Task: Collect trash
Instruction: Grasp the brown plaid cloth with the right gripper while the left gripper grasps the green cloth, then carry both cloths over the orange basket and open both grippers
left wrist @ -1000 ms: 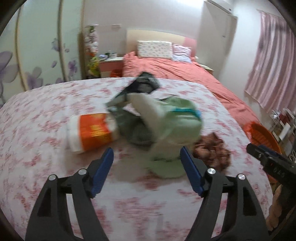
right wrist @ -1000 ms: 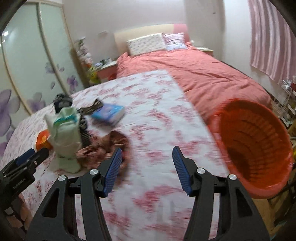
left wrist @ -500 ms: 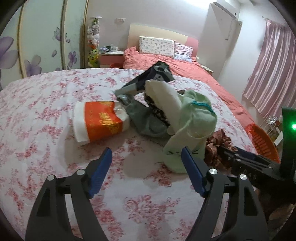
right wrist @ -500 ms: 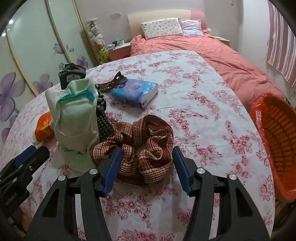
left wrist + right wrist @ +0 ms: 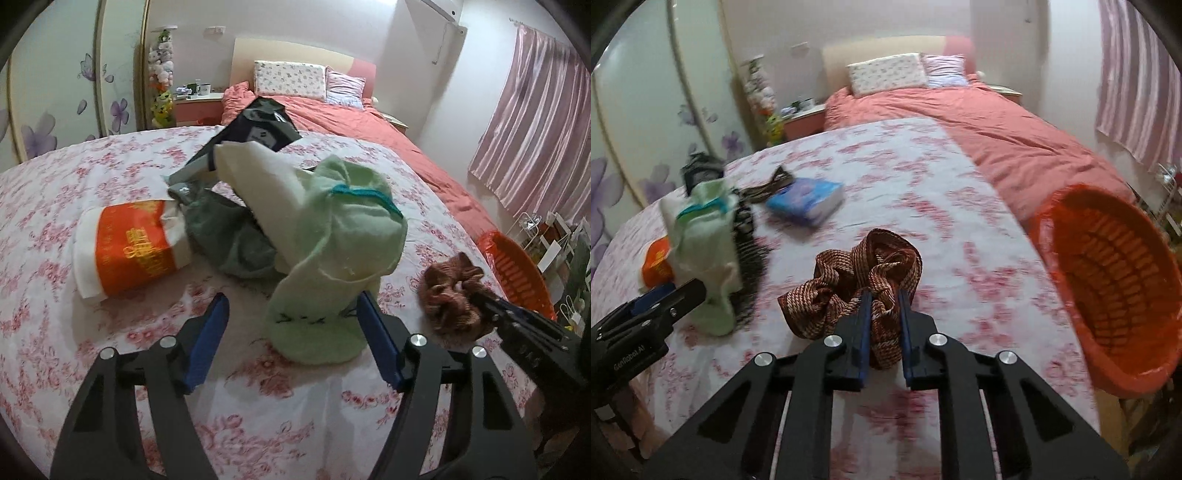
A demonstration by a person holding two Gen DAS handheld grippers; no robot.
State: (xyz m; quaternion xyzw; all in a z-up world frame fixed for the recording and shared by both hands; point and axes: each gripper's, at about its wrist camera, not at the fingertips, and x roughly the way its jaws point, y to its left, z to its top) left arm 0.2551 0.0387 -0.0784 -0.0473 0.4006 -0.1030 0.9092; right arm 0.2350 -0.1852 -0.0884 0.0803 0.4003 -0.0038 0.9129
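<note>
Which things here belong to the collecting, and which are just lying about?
In the job:
brown knitted cloth, pinched by right gripper
orange basket
left gripper, jaws closing, empty

Lying about:
pale green cloth
orange packet
blue tissue pack

A crumpled brown-and-cream woven cloth [image 5: 866, 273] sits bunched, its near fold pinched up, left of the round orange plastic basket [image 5: 1115, 280]; that basket leans at the bed's edge, mouth tilted open.

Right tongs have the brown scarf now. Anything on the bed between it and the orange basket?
Nothing visible. The right tongs grip the brown scarf; only bare floral bedspread lies between it and the orange basket.
</note>
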